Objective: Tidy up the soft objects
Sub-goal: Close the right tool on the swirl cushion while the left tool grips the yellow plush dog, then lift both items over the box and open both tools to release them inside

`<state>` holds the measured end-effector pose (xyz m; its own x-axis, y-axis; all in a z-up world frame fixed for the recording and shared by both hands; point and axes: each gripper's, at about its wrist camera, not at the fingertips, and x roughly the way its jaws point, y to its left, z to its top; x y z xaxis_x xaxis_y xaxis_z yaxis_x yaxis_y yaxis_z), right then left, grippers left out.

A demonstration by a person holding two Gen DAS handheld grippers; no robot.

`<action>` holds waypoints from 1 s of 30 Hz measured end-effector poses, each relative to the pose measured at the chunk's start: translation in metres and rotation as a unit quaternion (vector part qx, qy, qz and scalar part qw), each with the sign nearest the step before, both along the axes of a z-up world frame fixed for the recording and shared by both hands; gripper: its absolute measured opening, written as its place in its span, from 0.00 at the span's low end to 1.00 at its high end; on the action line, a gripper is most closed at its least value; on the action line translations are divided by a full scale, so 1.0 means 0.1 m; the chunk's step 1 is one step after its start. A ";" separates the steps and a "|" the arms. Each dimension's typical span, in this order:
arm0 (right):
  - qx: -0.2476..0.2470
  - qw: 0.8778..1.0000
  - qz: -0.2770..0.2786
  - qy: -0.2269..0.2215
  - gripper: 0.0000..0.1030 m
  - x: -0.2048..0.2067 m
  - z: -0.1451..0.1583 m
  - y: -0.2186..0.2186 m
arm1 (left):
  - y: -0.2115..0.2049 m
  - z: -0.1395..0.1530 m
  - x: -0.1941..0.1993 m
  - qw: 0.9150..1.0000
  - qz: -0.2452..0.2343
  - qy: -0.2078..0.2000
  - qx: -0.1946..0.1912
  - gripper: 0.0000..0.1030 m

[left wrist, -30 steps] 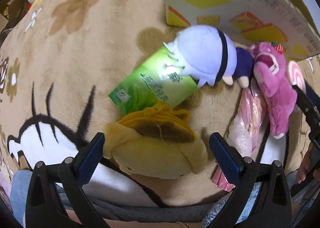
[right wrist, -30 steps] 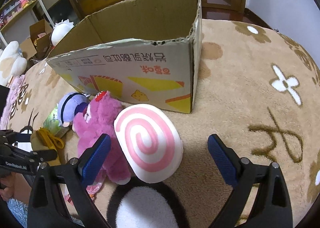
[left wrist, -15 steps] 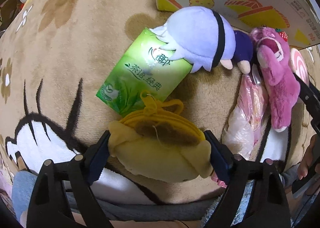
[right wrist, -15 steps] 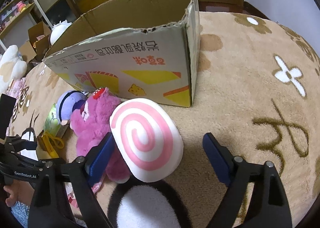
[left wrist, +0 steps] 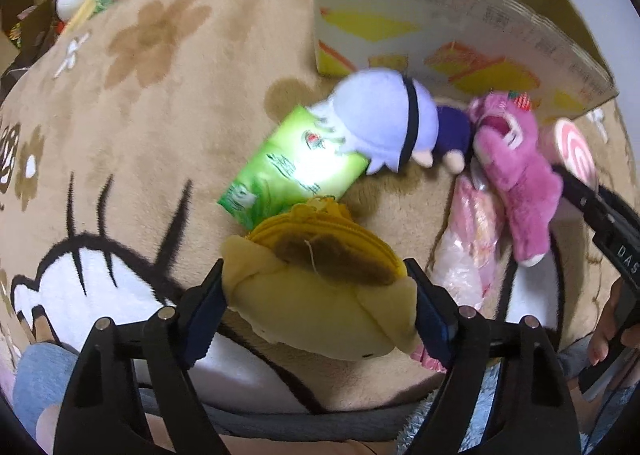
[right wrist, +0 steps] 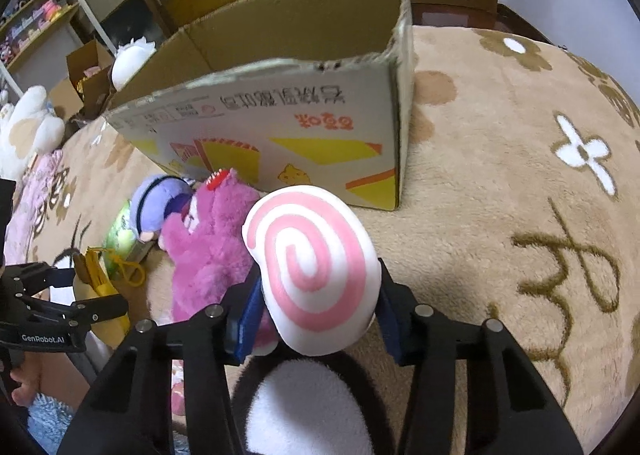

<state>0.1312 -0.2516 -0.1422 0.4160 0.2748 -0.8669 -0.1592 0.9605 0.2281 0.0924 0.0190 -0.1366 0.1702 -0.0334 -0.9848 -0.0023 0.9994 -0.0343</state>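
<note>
Cardboard box with yellow print (right wrist: 280, 135) stands open on the beige blanket, just behind the toys. Your left gripper (left wrist: 316, 309) has just closed on the yellow plush pouch (left wrist: 320, 287) and lifts it; your right gripper (right wrist: 316, 313) now clenches the pink-and-white spiral cushion (right wrist: 312, 263). Both can go into the box.

"GenRobot.AI" in white on the black left tool (right wrist: 60, 309) far left of the right tool, "DAS" on the black right tool's body (left wrist: 612, 239), upside-down Chinese print on the cardboard box (right wrist: 256, 123) ahead, unreadable
</note>
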 end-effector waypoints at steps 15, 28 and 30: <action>0.009 0.995 -0.042 -0.091 0.48 -0.32 0.66 -0.17 | 0.07 0.85 -0.15 0.980 0.004 -0.198 -0.030 0.77; 0.016 0.989 -0.050 -0.141 0.48 -0.29 1.07 -0.17 | 0.01 1.37 0.12 0.956 -0.022 -0.293 -0.005 0.78; 0.006 0.988 -0.050 -0.149 0.48 -0.23 1.11 -0.15 | -0.04 1.44 0.19 0.949 -0.031 -0.313 0.002 0.78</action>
<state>0.1079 -0.2665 -0.0315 0.6770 0.2290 -0.6995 -0.1261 0.9724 0.1963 0.1112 0.0150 0.0069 0.7201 -0.0587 -0.6914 0.0765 0.9971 -0.0049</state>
